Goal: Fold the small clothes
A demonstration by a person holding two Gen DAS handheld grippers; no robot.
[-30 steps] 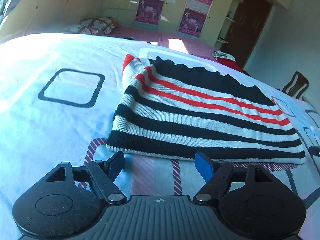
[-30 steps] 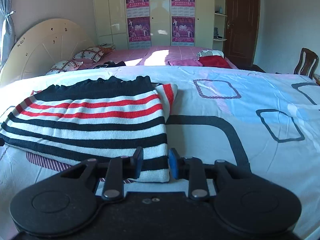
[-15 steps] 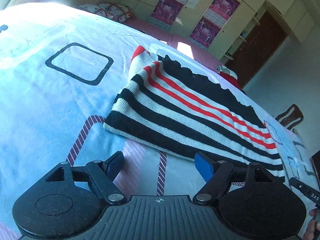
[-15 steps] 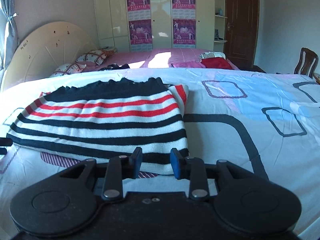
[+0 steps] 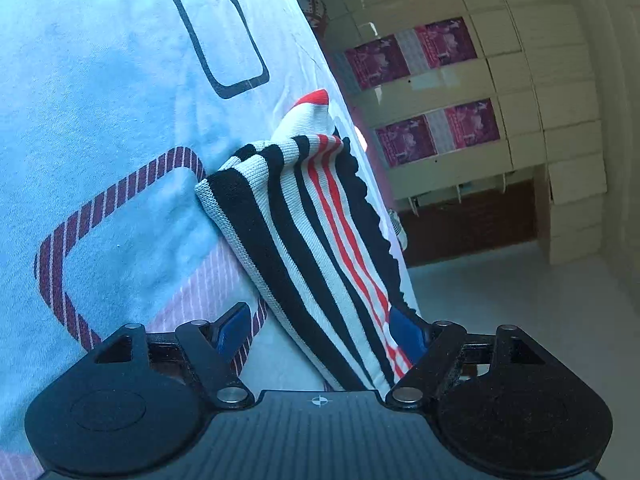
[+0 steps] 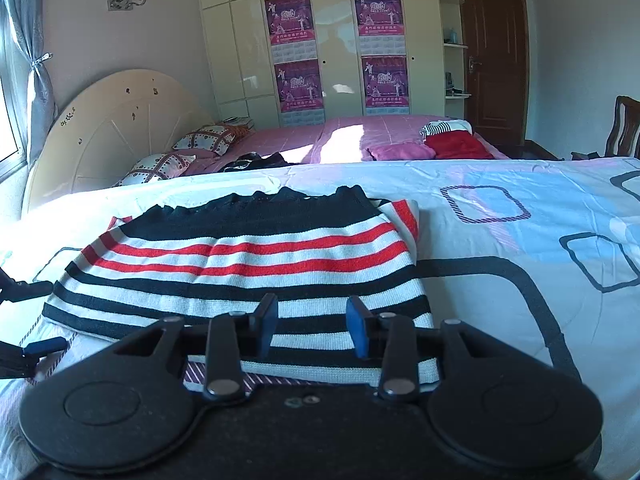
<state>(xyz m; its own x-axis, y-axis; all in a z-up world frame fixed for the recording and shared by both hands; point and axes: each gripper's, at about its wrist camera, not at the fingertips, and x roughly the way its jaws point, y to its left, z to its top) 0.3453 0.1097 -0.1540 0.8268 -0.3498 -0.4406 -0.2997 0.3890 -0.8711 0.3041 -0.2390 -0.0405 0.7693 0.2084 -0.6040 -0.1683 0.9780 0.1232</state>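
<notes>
You are working over a bed sheet [image 6: 520, 208] printed with rounded squares, which is covering the whole work surface. The striped sweater [image 6: 248, 264] is lying flat on it in black, white and red bands, folded, with its scalloped black edge on the far side. Behind it, a pink bed [image 6: 360, 136] is carrying a red garment [image 6: 460, 146] and pillows [image 6: 204, 138], and a wardrobe [image 6: 340, 40] with posters is standing against the wall.

Your left gripper [image 5: 320, 330] is rolled on its side, its jaws standing wide with the sweater's end lying between them; the blue pads [image 5: 234, 328] are not pressing on it. Your right gripper [image 6: 312, 322] is hovering at the sweater's near hem, its jaws opening, with the striped knit showing through the gap and nothing clamped.
</notes>
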